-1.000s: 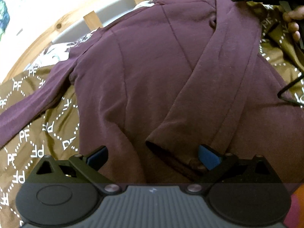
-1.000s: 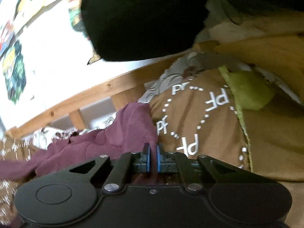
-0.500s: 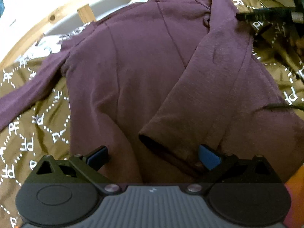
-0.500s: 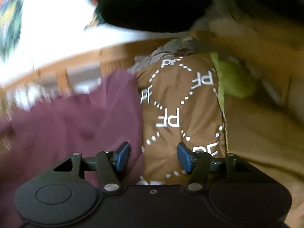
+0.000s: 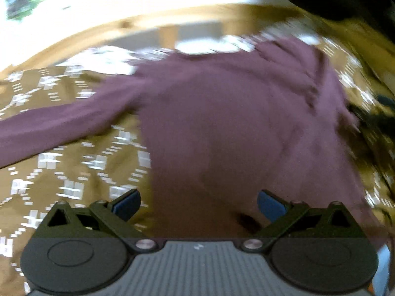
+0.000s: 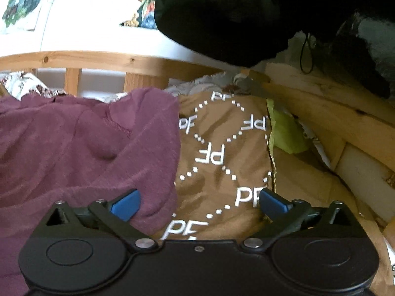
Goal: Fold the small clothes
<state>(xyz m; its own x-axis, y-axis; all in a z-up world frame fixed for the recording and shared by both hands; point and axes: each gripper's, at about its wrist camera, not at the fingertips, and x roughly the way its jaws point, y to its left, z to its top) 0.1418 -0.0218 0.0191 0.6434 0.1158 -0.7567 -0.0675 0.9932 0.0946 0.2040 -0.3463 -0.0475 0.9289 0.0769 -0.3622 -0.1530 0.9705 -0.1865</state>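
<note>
A small maroon long-sleeved top (image 5: 222, 123) lies spread on a brown bedcover (image 5: 61, 172) printed with white letters. One sleeve (image 5: 49, 128) stretches out to the left in the blurred left wrist view. My left gripper (image 5: 198, 203) hangs open above the top's lower part, nothing between its blue pads. In the right wrist view the top (image 6: 74, 148) fills the left half, its edge next to the bare bedcover (image 6: 222, 135). My right gripper (image 6: 198, 202) is opening, jaws wide; the top's edge lies by the left pad (image 6: 126, 203), with nothing gripped.
A wooden bed rail (image 6: 98, 59) with slats runs along the far side, a white wall behind it. A dark bulky shape (image 6: 222, 12) hangs over the top right. A green cloth (image 6: 284, 133) and wooden boards (image 6: 333, 113) lie to the right.
The right gripper went from shut to wide open and swung towards the top's edge. The left gripper rose and pulled back, so more of the top and rail shows; the picture is blurred.
</note>
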